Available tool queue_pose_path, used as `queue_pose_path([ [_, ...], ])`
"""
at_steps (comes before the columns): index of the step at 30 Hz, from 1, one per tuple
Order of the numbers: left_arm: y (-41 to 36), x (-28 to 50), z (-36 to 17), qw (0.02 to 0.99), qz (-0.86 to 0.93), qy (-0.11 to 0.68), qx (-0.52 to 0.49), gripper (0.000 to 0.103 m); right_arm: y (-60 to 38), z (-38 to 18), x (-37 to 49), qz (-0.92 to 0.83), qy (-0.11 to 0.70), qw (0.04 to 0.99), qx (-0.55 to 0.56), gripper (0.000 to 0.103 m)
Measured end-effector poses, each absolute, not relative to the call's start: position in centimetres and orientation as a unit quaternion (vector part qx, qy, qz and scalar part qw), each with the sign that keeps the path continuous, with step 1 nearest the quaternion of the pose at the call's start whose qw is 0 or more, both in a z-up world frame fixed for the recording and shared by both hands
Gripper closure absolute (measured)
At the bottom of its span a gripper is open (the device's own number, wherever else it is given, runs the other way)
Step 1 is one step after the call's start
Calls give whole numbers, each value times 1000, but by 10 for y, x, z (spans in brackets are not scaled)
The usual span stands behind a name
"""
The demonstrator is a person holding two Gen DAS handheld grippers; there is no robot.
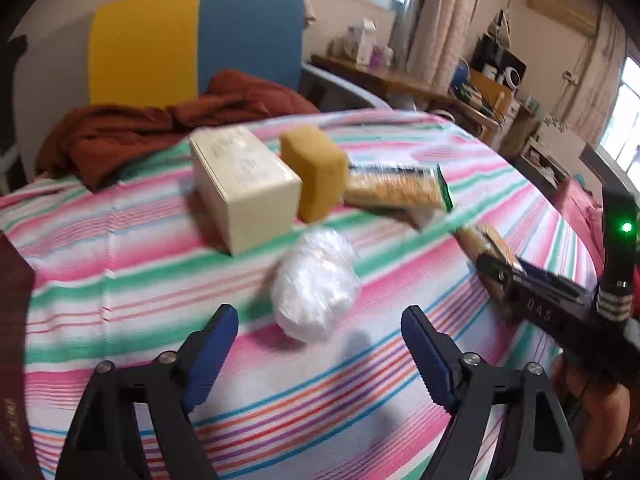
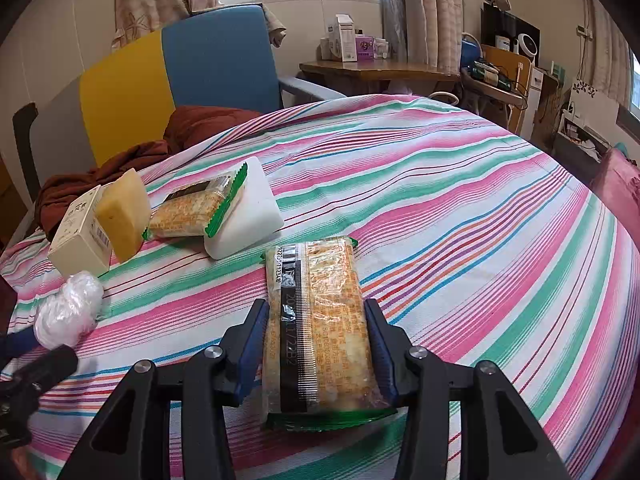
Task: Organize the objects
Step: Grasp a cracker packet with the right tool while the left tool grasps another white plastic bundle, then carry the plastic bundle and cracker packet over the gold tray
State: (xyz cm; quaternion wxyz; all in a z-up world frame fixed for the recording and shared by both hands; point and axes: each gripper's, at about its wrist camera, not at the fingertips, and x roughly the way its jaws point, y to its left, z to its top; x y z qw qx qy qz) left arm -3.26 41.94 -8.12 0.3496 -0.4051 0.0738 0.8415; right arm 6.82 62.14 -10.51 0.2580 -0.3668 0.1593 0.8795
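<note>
A crumpled clear plastic wad (image 1: 316, 284) lies on the striped cloth (image 1: 120, 248), just ahead of my left gripper (image 1: 320, 314). That gripper is open and its blue pads stand clear of the wad. My right gripper (image 2: 315, 305) is shut on a snack packet (image 2: 316, 320), held lengthwise just above the cloth. Further back stand a cream box (image 1: 244, 188) and a yellow sponge (image 1: 316, 172). Beside them a second snack packet (image 1: 394, 186) leans on a white block (image 2: 248, 216). The right gripper also shows in the left wrist view, at the right edge.
A rust-red cloth (image 1: 160, 124) is heaped at the far left edge of the striped surface, in front of a yellow and blue chair (image 1: 192, 40). A wooden table (image 2: 372, 68) with small boxes stands behind. A pink cushion (image 2: 620, 180) lies at the right.
</note>
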Motion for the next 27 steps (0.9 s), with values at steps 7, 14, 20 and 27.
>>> queue_pose_path([
  [7,441,-56,-99,322,836,116,-428,57,622,-105,68,879,157,259,-367,55],
  [14,423,-45,-95,329,848,100,-402,69,620,-105,69,880,154,261,-365,56],
  [20,403,-22,-81,323,871,103,-355,69,614,-100,71,884,138,269,-357,56],
  [27,373,-9,-77,324,877,79,-345,69,589,-88,83,900,124,256,-330,56],
])
